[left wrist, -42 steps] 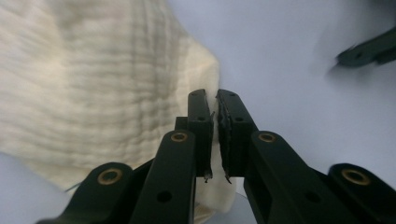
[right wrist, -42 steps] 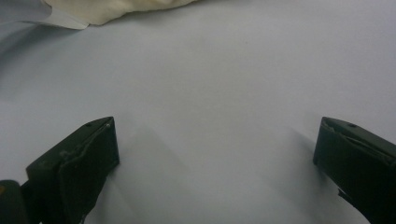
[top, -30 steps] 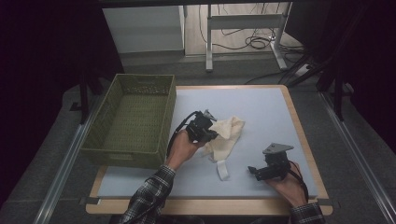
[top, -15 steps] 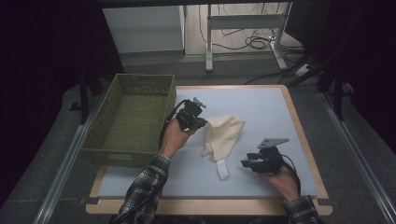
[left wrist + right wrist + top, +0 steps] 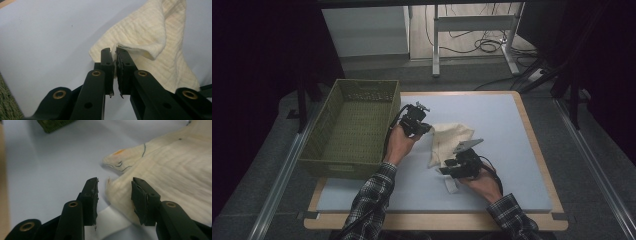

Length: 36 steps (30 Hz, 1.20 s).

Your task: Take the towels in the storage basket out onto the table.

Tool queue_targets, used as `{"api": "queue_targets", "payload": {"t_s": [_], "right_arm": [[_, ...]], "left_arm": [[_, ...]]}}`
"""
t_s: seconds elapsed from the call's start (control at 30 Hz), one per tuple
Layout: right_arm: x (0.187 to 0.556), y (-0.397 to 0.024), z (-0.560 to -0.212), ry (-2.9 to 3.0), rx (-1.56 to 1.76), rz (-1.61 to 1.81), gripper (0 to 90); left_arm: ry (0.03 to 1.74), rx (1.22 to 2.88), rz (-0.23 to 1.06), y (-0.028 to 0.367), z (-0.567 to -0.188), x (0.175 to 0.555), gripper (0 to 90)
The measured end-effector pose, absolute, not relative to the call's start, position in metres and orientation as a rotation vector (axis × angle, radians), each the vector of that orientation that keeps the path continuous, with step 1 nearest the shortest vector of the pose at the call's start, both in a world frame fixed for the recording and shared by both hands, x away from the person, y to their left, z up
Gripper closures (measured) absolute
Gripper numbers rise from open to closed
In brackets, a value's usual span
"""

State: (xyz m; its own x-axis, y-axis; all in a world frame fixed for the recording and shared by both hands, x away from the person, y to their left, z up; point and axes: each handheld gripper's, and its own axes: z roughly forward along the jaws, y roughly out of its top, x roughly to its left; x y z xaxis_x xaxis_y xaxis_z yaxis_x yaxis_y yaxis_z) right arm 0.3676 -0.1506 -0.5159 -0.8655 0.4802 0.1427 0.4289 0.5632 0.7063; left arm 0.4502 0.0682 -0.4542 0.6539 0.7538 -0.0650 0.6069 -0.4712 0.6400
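Note:
A cream cloth [image 5: 453,136] lies crumpled mid-table on the pale blue mat [image 5: 512,130]. My left gripper [image 5: 427,129] is at its left edge, shut on a fold of the cloth [image 5: 150,35]; in the left gripper view the gripper [image 5: 115,53] pinches the hem tightly. My right gripper [image 5: 444,171] sits at the cloth's near corner. In the right gripper view the gripper [image 5: 115,183] has just been closing, and its jaws straddle a corner of the cloth [image 5: 175,170] with a gap still beside the left pad [image 5: 91,188]. A white tag [image 5: 112,218] lies under that corner.
A green woven basket [image 5: 319,150] stands at the table's left, close to my left hand. The mat's wooden border [image 5: 537,145] runs along the right. Beyond the table's far edge are a table frame [image 5: 472,22] and cables on the floor.
My right gripper has travelled left to the cloth's near corner and narrowed its jaws. My left gripper has drawn the cloth edge slightly toward the far left.

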Motion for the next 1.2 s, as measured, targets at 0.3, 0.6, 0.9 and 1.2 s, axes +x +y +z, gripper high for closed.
{"api": "queue_targets", "payload": {"t_s": [0.3, 0.6, 0.9, 1.2], "right_arm": [[0.366, -0.141, -0.523, 2.695, 0.739, 1.075, 85.4], [0.372, -0.191, -0.482, 2.566, 0.792, 1.192, 85.6], [0.407, -0.255, -0.458, 2.400, 0.990, 1.211, 85.5], [0.442, -0.291, -0.437, 2.286, 1.109, 1.187, 85.5]], "left_arm": [[1.046, 2.221, 0.298, 0.069, -0.455, 0.451, 84.8], [1.036, 2.202, 0.338, 0.072, -0.444, 0.450, 84.8], [1.068, 2.215, 0.375, 0.066, -0.448, 0.464, 84.8], [1.139, 2.212, 0.462, 0.052, -0.455, 0.488, 84.6]]}}
